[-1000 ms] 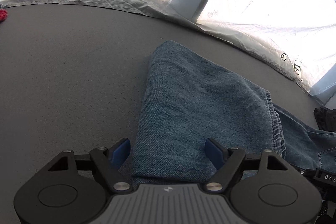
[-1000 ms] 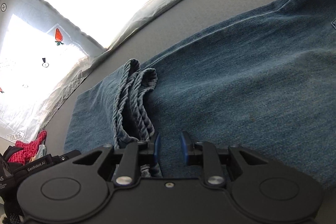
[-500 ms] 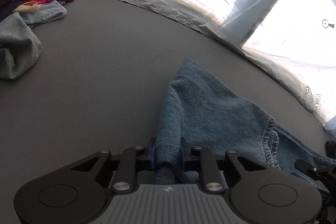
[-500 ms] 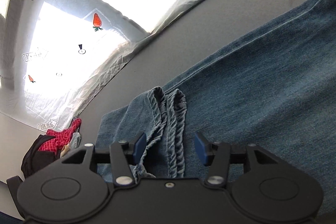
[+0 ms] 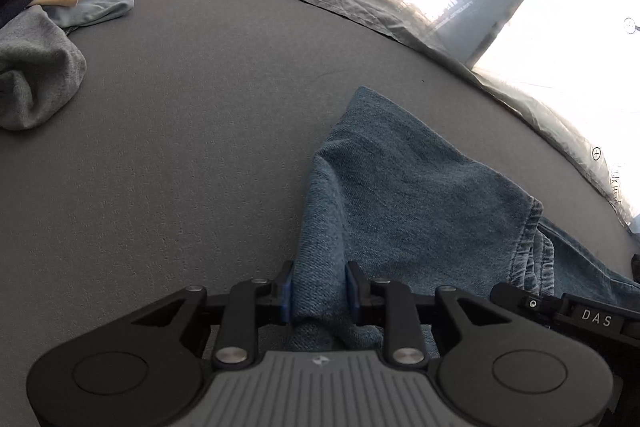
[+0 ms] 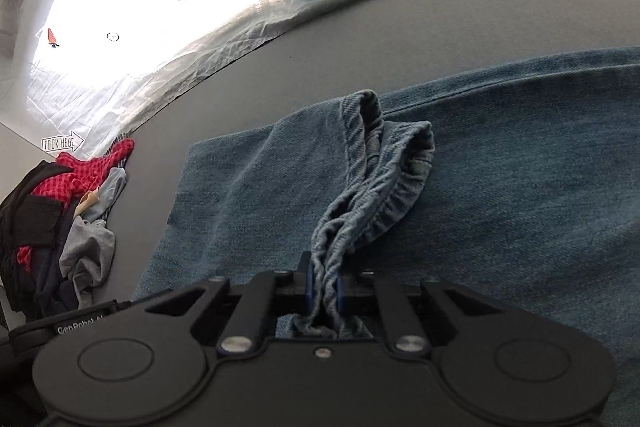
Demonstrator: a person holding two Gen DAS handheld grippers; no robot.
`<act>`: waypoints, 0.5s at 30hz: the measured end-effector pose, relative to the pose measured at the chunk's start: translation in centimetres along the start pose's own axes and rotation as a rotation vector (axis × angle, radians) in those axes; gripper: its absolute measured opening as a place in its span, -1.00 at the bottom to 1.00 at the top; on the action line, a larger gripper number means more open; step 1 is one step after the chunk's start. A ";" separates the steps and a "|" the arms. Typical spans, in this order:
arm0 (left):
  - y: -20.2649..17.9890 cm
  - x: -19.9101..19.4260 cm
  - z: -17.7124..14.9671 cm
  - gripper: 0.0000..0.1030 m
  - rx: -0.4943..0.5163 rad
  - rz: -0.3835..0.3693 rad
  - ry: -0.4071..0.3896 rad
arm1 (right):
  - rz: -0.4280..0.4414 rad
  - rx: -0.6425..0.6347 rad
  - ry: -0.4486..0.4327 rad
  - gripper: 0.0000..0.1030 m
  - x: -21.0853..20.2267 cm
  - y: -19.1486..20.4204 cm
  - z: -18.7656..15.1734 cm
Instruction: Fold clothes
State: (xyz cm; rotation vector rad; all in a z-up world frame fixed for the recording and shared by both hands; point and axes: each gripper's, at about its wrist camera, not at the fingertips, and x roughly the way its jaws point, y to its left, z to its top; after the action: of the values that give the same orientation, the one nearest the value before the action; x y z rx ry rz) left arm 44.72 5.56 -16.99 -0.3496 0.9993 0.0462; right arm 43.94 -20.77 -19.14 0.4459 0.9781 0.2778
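The left gripper point(image 5: 318, 291) pinches a raised fold of the jeans point(image 5: 408, 187), its jaws easing apart. The right gripper point(image 6: 323, 287) is clamped on their bunched hems point(image 6: 360, 219). The jeans lie across the grey table point(image 5: 200, 107), with a clothes pile point(image 6: 60, 219) at its far edge.

Your jeans point(image 6: 500, 187) run off the picture's edge right of the jaws, so you can't see their far end; the clothes pile point(image 6: 60, 227) left of the jaws is cut off too.

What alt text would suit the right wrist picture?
The right gripper is clamped on the bunched hem of blue jeans spread over a grey table. A pile of clothes lies at the left.
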 end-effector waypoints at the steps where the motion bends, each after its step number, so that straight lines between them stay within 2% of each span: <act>1: -0.2 -0.3 0.0 -0.34 0.009 0.003 -0.007 | -0.008 -0.035 -0.020 -0.80 -0.7 0.2 0.2; 3: -0.6 -1.0 0.0 -0.12 0.032 0.007 -0.031 | -0.029 -0.090 -0.070 -0.80 -2.7 0.2 0.8; 6: -1.4 -1.7 -0.2 0.05 0.050 -0.031 -0.049 | -0.100 -0.143 -0.135 -0.80 -5.7 -1.1 2.2; 9: -3.3 -1.5 -1.0 0.09 0.089 -0.049 -0.038 | -0.151 -0.118 -0.147 -0.80 -7.8 -3.7 3.2; 11: -4.6 -1.0 -1.7 0.09 0.133 -0.028 -0.033 | -0.185 -0.087 -0.141 -0.80 -8.6 -5.7 3.4; 15: -6.3 0.0 -3.1 0.10 0.158 -0.014 -0.020 | -0.206 -0.013 -0.085 -0.79 -8.8 -9.1 2.8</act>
State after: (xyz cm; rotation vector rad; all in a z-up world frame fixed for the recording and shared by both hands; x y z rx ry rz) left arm 43.44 -1.32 -16.83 -0.2109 0.9741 -0.0421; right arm 41.87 -33.15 -15.68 0.3387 0.9299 0.0785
